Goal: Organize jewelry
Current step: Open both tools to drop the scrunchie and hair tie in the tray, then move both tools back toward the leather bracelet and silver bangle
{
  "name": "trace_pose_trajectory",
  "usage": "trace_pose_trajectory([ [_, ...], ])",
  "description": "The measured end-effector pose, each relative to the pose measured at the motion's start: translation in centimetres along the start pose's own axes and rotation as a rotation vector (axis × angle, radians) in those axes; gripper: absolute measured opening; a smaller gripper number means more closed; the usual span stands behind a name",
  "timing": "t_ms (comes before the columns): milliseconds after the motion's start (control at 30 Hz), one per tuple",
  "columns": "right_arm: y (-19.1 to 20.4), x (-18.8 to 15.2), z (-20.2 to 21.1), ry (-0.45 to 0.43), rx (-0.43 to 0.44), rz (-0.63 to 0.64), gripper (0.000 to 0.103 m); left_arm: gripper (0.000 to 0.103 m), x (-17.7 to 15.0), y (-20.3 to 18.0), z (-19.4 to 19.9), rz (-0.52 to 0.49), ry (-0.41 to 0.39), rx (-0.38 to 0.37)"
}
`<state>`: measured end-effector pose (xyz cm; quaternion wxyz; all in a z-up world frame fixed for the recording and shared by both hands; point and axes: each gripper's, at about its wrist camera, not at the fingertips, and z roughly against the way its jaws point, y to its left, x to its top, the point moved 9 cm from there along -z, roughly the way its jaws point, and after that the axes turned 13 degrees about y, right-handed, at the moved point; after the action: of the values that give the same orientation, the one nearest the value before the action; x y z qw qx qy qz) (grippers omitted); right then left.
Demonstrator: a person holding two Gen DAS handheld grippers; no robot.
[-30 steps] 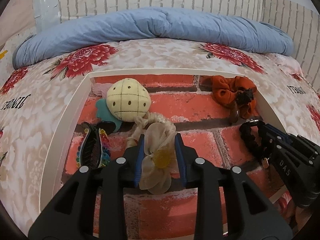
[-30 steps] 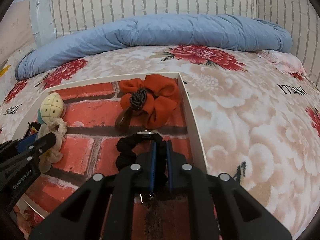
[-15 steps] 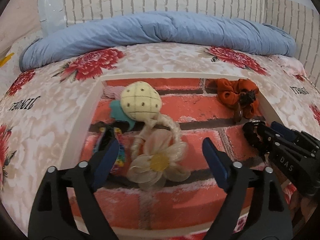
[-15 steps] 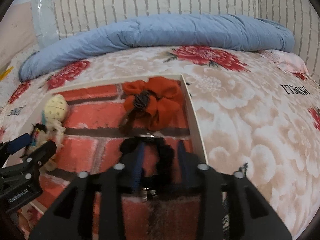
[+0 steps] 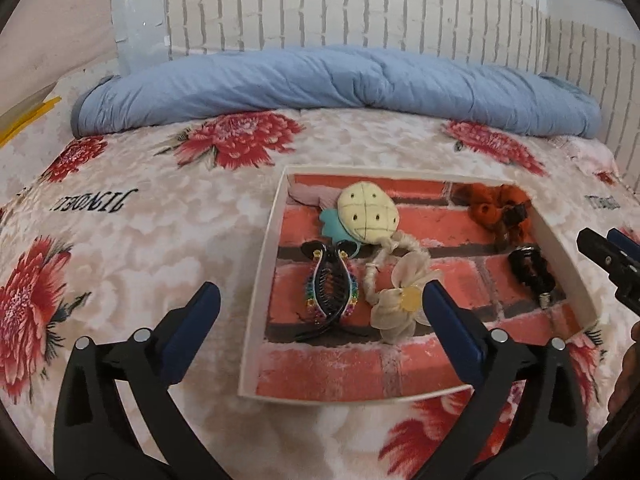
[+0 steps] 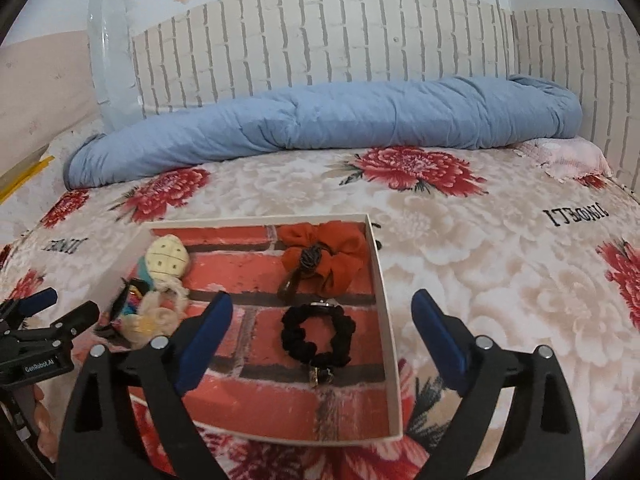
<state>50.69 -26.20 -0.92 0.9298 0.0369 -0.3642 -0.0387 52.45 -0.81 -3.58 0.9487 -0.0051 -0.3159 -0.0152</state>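
Now both tongs, left gripper and right gripper, have just been opening and stand released, empty, above the tray, where flower tie and black scrunchie lie, so placing seems finished; next calls for finding anything left outside the tray

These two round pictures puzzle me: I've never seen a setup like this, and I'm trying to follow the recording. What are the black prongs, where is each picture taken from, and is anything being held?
The prongs are hand-held two-finger grippers, one in each of a person's hands, each carrying a wide-angle camera that looks along its fingers. One picture looks out past the left gripper, the other past the right gripper. Both look at a shallow tray with a brick-print floor, lying on a flowered bedspread. In it lie a black scrunchie, an orange scrunchie, a cream flower hair tie, a colourful claw clip and a plush pineapple. Nothing is held: both grippers' jaws have just been opening and stand wide, empty.
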Motion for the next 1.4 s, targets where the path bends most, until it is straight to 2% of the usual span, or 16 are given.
trace_pose_trajectory([
  [200,-0.4,-0.4,3.5,0.004,-0.018,0.008,0.090,0.098,-0.2,0.5,3.1,0.008,-0.006,-0.020],
  [367,-1.3,-0.7,7.6,0.001,-0.018,0.004,0.090,0.098,-0.1,1.5,7.4,0.044,-0.037,-0.050],
  [567,-1.7,-0.9,12.2,-0.022,-0.065,0.038,0.090,0.098,-0.2,2.5,13.1,0.055,-0.082,-0.048],
  [800,-2.3,-2.4,15.4,-0.027,-0.082,0.043,0.090,0.098,-2.0,2.7,17.8,0.050,-0.099,-0.036],
  [1067,-4.0,-5.6,16.8,-0.007,-0.092,0.029,0.090,0.098,-5.9,1.5,18.3,0.039,-0.063,-0.034],
  [1400,-6.1,-9.9,15.6,0.051,-0.120,0.006,0.090,0.098,-10.4,-0.9,16.3,0.031,-0.023,-0.043],
])
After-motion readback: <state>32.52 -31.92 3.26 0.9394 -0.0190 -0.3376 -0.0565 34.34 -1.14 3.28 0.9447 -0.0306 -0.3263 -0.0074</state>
